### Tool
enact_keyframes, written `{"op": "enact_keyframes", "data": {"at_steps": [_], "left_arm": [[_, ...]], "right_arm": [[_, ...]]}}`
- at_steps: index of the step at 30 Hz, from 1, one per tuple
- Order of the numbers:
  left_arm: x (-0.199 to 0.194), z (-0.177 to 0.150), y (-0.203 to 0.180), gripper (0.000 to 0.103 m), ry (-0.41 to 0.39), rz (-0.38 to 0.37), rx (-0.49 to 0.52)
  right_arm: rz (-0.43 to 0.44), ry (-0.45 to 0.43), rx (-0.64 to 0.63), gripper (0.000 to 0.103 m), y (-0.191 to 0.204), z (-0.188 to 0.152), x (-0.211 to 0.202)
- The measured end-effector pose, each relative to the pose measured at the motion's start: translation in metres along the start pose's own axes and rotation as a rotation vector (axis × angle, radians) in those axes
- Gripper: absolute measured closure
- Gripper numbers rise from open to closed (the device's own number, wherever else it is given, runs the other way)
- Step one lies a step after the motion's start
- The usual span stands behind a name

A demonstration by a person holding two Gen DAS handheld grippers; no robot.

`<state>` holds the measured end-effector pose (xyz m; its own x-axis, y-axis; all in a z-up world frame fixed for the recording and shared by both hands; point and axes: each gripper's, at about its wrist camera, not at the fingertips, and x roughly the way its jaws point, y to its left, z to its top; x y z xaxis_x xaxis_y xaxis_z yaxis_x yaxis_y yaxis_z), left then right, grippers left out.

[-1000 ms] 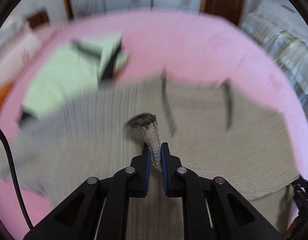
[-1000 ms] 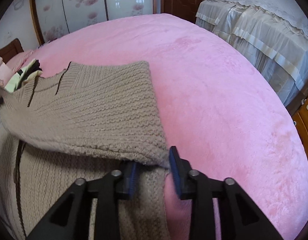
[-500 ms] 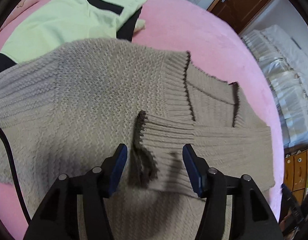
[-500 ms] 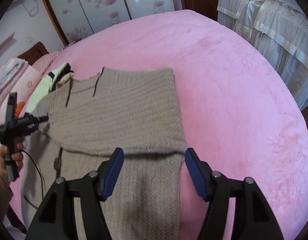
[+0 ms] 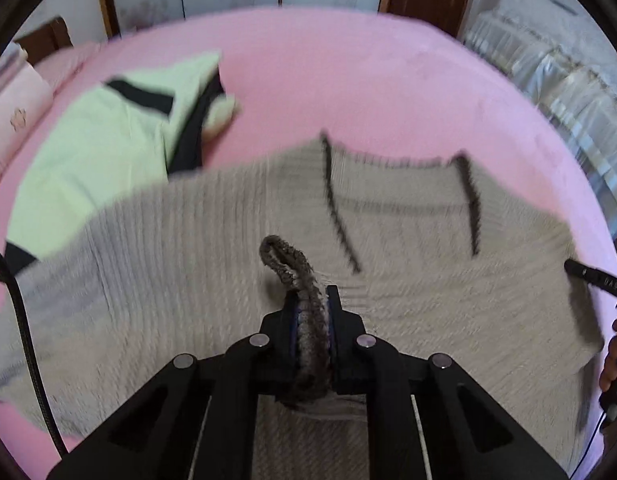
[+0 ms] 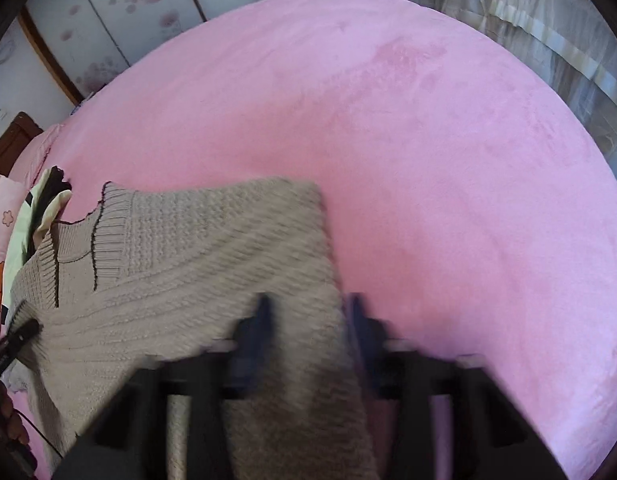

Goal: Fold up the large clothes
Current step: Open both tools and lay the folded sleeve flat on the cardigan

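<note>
A large beige knit sweater [image 5: 408, 248] with a dark-trimmed collar lies on the pink bed [image 5: 348, 80]. My left gripper [image 5: 312, 312] is shut on the sweater's dark-edged ribbed cuff [image 5: 296, 276], which curls up out of the jaws. In the right wrist view the sweater [image 6: 196, 248] has a sleeve folded across its body. My right gripper [image 6: 308, 312] is blurred, its jaws apart astride the sweater's right edge. The left gripper [image 6: 16, 336] shows at the left of that view.
A pale green garment with black trim [image 5: 108, 148] lies on the bed to the left of the sweater. A pink pillow [image 5: 12, 116] is at far left. A second bed with pale frilled covers [image 6: 548, 20] stands to the right. Wardrobe doors [image 6: 128, 12] are behind.
My left gripper has shut on the sleeve cuff that lay between its open jaws. My right gripper has moved down closer to the sweater's edge, jaws narrower.
</note>
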<state>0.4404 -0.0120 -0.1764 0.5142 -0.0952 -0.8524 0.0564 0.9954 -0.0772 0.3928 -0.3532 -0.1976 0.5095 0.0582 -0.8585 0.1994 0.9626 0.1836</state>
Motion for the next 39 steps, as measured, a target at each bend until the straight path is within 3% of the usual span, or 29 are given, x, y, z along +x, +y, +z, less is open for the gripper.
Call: {"op": "enact_keyframes", "data": {"at_steps": [1, 3, 6, 8, 10, 14, 17, 20, 24, 27, 31, 33, 36, 39], "left_arm": [[-0.003, 0.006, -0.001, 0.094, -0.033, -0.005, -0.01], [0.0, 0.012, -0.001, 0.094, -0.075, 0.02, -0.022], [0.04, 0.006, 0.003, 0.091, 0.054, 0.072, -0.027], [0.039, 0.0, 0.014, 0.086, 0.059, 0.066, -0.046], [0.027, 0.001, 0.019, 0.072, 0.056, 0.058, -0.076], [-0.007, 0.006, 0.019, 0.07, 0.021, 0.034, -0.09], [-0.029, -0.003, 0.0, 0.058, -0.003, 0.004, -0.049], [-0.03, -0.012, -0.026, 0.055, -0.007, -0.041, -0.033], [-0.013, -0.028, -0.057, 0.055, 0.029, -0.074, 0.01], [0.005, -0.04, -0.065, 0.055, 0.081, -0.052, 0.0], [0.014, -0.044, -0.062, 0.055, 0.085, -0.051, 0.003], [0.014, -0.045, -0.067, 0.055, 0.084, -0.035, 0.039], [0.018, -0.046, -0.079, 0.055, 0.087, 0.004, 0.084], [0.019, -0.046, -0.083, 0.052, 0.104, 0.042, 0.085]], "right_arm": [[-0.011, -0.054, 0.008, 0.089, 0.0, 0.0, -0.007], [-0.027, -0.07, 0.041, 0.089, -0.004, -0.003, -0.004], [-0.09, -0.04, -0.001, 0.088, 0.0, -0.007, 0.008], [-0.11, -0.043, -0.024, 0.082, 0.006, -0.005, -0.001], [-0.118, -0.077, -0.061, 0.081, 0.018, -0.005, -0.021], [-0.022, -0.161, -0.151, 0.08, 0.054, -0.02, -0.06], [0.079, -0.125, -0.195, 0.08, 0.092, -0.038, -0.066], [0.168, -0.063, -0.227, 0.08, 0.129, -0.063, -0.056], [0.163, -0.012, -0.285, 0.08, 0.151, -0.096, -0.034], [0.116, 0.0, -0.286, 0.08, 0.134, -0.104, -0.024], [0.078, -0.029, -0.216, 0.086, 0.077, -0.094, -0.027], [0.054, -0.04, -0.152, 0.096, 0.043, -0.089, -0.033], [0.082, -0.039, -0.051, 0.098, 0.007, -0.086, -0.04], [0.109, -0.031, -0.005, 0.1, -0.005, -0.091, -0.041]]}}
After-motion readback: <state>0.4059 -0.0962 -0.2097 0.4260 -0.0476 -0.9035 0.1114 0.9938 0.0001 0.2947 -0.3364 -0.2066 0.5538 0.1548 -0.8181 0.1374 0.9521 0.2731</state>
